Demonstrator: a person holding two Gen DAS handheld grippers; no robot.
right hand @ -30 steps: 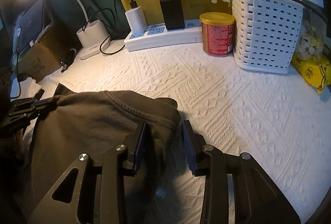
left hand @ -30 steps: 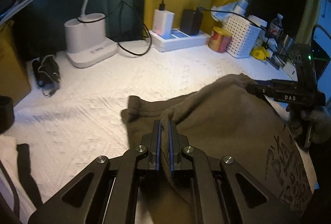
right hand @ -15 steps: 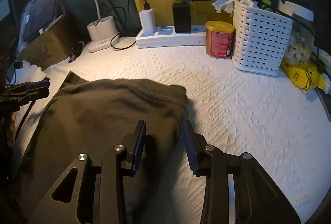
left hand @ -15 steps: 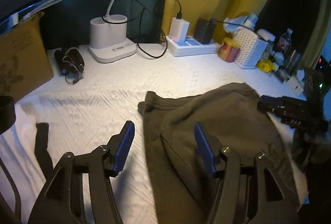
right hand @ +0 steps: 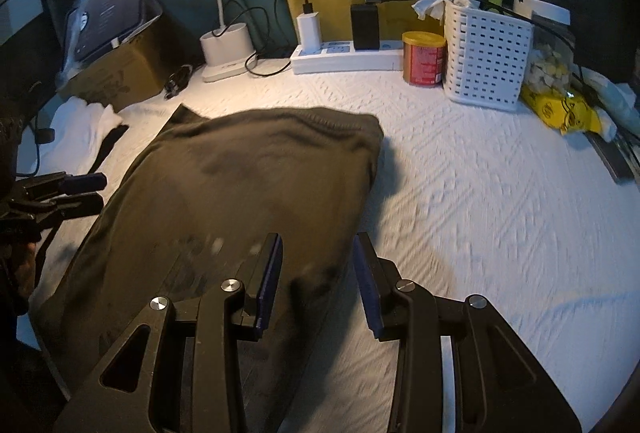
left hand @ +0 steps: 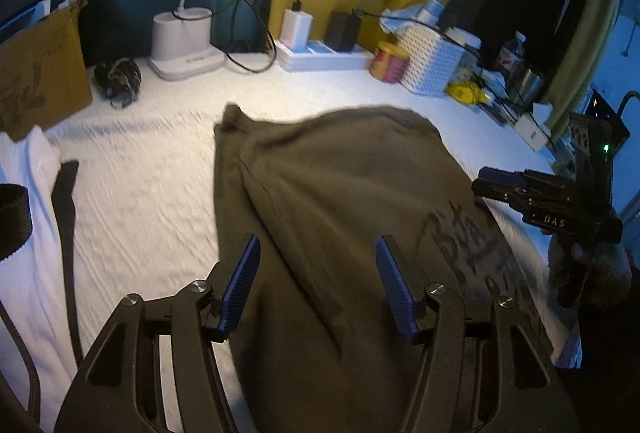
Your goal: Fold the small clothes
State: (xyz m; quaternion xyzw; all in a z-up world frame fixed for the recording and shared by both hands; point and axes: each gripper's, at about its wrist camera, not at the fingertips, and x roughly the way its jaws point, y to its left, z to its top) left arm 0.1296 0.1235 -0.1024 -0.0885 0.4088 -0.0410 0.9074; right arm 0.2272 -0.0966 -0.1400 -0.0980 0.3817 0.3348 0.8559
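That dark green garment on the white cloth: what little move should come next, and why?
Probably bring both grippers back down to its near edge for a new grasp. The left gripper and right gripper are open and hold nothing, and the dark green garment lies loosely folded once, still broad, so another fold seems due.

A white textured cloth covers the table (right hand: 480,193). A dark olive garment (right hand: 240,193) lies spread near the front edge. Along the back edge stand a lamp base (right hand: 226,51), power strip (right hand: 344,59), red can (right hand: 424,59) and white basket (right hand: 486,53).
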